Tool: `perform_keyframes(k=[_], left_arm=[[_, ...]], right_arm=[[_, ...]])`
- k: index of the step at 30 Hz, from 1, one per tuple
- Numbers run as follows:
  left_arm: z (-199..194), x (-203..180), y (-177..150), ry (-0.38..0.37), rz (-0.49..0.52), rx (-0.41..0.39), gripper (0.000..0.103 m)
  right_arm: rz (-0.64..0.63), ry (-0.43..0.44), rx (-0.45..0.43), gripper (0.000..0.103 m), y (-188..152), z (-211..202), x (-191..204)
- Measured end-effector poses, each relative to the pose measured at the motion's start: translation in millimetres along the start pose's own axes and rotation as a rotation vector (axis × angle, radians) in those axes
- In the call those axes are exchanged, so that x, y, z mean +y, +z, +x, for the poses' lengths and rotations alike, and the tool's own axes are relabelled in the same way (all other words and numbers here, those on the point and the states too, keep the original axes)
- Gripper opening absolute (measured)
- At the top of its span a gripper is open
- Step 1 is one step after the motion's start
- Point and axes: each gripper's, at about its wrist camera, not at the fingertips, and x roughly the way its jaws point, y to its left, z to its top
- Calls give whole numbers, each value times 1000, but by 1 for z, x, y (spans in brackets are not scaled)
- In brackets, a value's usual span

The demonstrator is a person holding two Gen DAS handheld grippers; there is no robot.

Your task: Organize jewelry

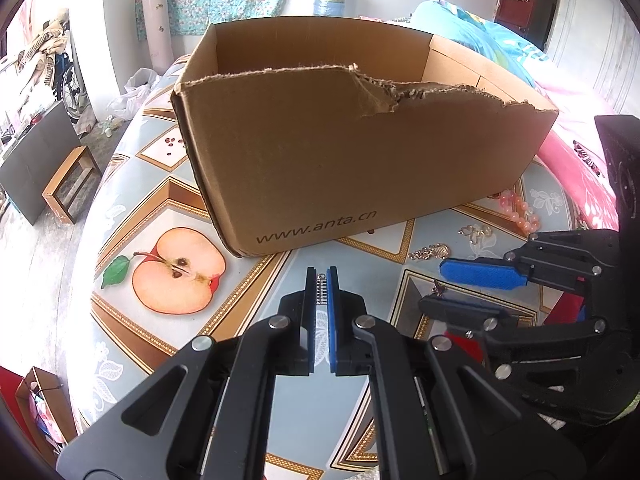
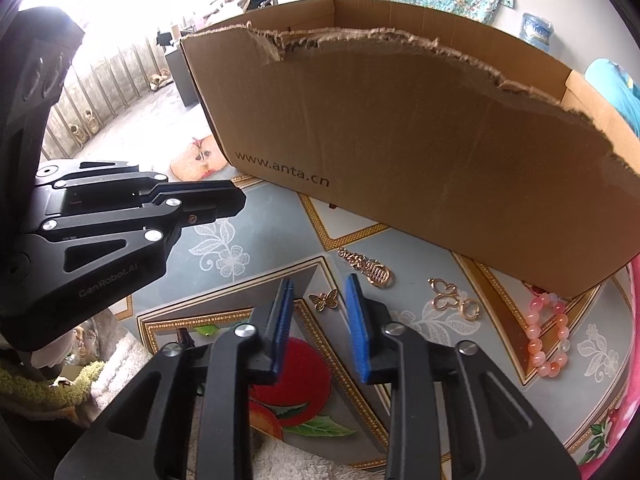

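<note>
- The small silver rhinestone piece (image 1: pixel 321 289) is pinched between the blue pads of the left gripper (image 1: pixel 321 280), jaws pressed tight on it, held up just in front of the cardboard box (image 1: pixel 340 152) (the one with www.anta.cn printed along the bottom edge).
- The gold butterfly charm (image 2: pixel 323 300) lies flat on the table, right in the gap of the right gripper (image 2: pixel 318 300). Those jaws are spread, and the pads aren't touching the charm.
- More loose jewelry sits on the table to the right of that: a gold chain with a ribbed oval pendant (image 2: pixel 370 267), a gold openwork clover-ish piece (image 2: pixel 443 292) with a small gold ring (image 2: pixel 469 307) beside it, and a pink bead bracelet (image 2: pixel 549 334) near the box's corner.
- Box has a ragged torn top edge on its near wall; can't see what's inside.
- It all sits on a fruit-print tablecloth (image 1: pixel 176 272) (halved apple, lacy white flowers on grey-blue).
</note>
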Motion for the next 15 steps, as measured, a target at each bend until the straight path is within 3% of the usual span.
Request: perform_keyframes(k=[3,5,15], left_arm=[[0,0,0,1,0,0,4],[0,0,-1,2,-1,0,4],[0,1,-1,4,-5,1,4]], right_arm=[[-21,-22,1,28,0,0,5],[-11,-17,4,12,0,-1,5],[11,3,6,12,0,0,-1]])
